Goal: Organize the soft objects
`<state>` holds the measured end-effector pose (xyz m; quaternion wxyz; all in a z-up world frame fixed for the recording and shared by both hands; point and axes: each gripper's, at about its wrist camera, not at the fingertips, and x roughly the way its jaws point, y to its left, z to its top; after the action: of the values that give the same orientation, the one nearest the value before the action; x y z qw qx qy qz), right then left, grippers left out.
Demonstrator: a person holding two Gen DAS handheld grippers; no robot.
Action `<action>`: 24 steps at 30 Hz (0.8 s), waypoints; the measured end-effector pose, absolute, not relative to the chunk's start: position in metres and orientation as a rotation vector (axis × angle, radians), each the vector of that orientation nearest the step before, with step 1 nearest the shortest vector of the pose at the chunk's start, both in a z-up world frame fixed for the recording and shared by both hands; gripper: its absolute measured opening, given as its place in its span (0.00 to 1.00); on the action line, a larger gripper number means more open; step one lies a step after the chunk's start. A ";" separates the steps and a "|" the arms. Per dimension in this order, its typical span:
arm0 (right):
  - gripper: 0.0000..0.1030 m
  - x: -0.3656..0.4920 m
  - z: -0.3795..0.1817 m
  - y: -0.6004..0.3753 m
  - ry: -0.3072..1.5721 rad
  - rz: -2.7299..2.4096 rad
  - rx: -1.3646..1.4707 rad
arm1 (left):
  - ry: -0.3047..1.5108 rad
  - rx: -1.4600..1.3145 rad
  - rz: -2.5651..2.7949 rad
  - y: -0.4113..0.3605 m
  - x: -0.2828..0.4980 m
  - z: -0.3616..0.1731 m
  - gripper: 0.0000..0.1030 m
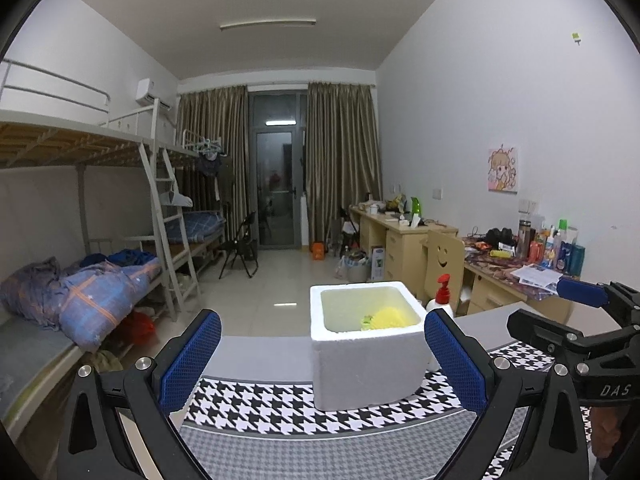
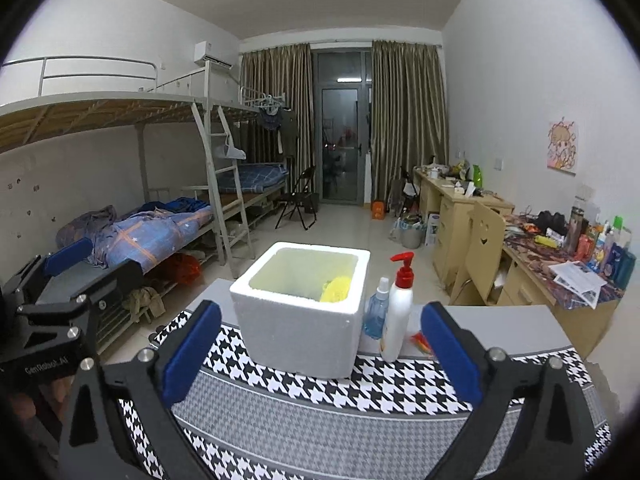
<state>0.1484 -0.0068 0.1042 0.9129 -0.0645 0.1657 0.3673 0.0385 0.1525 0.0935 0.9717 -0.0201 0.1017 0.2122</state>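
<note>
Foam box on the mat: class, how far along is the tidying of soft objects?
Done: a yellow soft item and something small and green lie inside the foam box. In hand: nothing; the left hand-held gripper and right hand-held gripper are open. Left: no other soft item shows on the mat.

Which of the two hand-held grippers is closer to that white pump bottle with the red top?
Right. The right hand-held gripper faces the pump bottle just ahead; the left hand-held gripper sits further left, with the foam box between.
</note>
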 end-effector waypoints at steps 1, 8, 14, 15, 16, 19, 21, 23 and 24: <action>0.99 0.143 0.103 -0.010 0.333 0.759 -0.135 | 0.198 -0.039 0.430 0.150 0.034 0.094 0.99; 0.99 0.115 0.099 -0.028 0.252 0.747 -0.135 | 0.184 -0.035 0.431 0.136 0.011 0.087 0.99; 0.99 0.101 0.084 -0.041 0.225 0.735 -0.115 | 0.176 -0.021 0.423 0.124 -0.005 0.077 0.99; 0.99 0.099 0.082 -0.043 0.220 0.732 -0.115 | 0.171 -0.014 0.424 0.121 -0.007 0.076 0.99; 0.99 0.096 0.078 -0.045 0.214 0.732 -0.114 | 0.166 -0.009 0.425 0.119 -0.009 0.073 0.99; 0.99 0.091 0.069 -0.050 0.212 0.730 -0.099 | 0.168 -0.008 0.425 0.115 -0.011 0.064 0.99; 0.99 0.088 0.064 -0.052 0.210 0.728 -0.095 | 0.168 -0.018 0.421 0.114 -0.014 0.057 0.99; 0.99 0.085 0.059 -0.056 0.210 0.720 -0.094 | 0.172 -0.020 0.414 0.111 -0.016 0.049 0.99; 0.99 0.084 0.056 -0.056 0.211 0.719 -0.096 | 0.170 -0.019 0.413 0.109 -0.017 0.044 0.99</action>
<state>0.0838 -0.0557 0.0558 0.9295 -0.0467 0.1028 0.3511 -0.0168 0.1094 0.0442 0.9751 -0.0092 0.0844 0.2049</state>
